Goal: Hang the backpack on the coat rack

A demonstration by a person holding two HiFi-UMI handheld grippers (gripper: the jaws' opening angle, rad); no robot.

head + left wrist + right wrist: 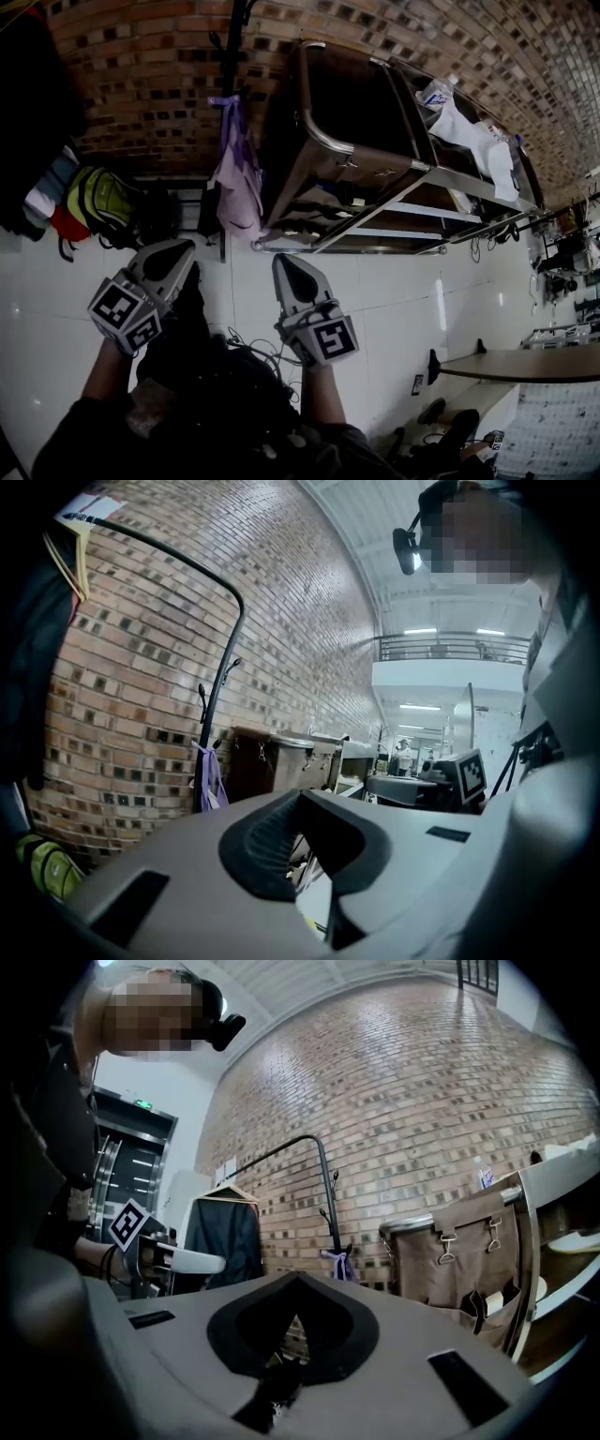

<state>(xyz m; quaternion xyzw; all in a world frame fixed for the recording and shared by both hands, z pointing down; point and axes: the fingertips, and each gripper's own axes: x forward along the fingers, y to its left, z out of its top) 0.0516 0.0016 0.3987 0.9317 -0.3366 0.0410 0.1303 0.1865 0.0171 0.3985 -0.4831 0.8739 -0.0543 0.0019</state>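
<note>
The black backpack (211, 375) hangs low against the person's body, between the two forearms. My left gripper (183, 246) is shut, and a black part of the backpack runs up its inner side. My right gripper (284, 260) is shut too; in the right gripper view a dark strap (275, 1393) sits pinched low between its jaws. Ahead, the black coat rack (232, 56) stands by the brick wall with a purple cloth (236, 173) hanging from it. The coat rack (217, 714) shows ahead of the left gripper (302, 797), and the coat rack (330, 1194) also ahead of the right gripper (296, 1279).
A brown cart (347, 122) on a metal frame stands right of the rack, with white items on top. Dark clothes (28, 112) and a green-yellow bag (98, 202) crowd the left wall. A table edge (525, 361) sits at the right. White tiled floor (422, 291) lies between.
</note>
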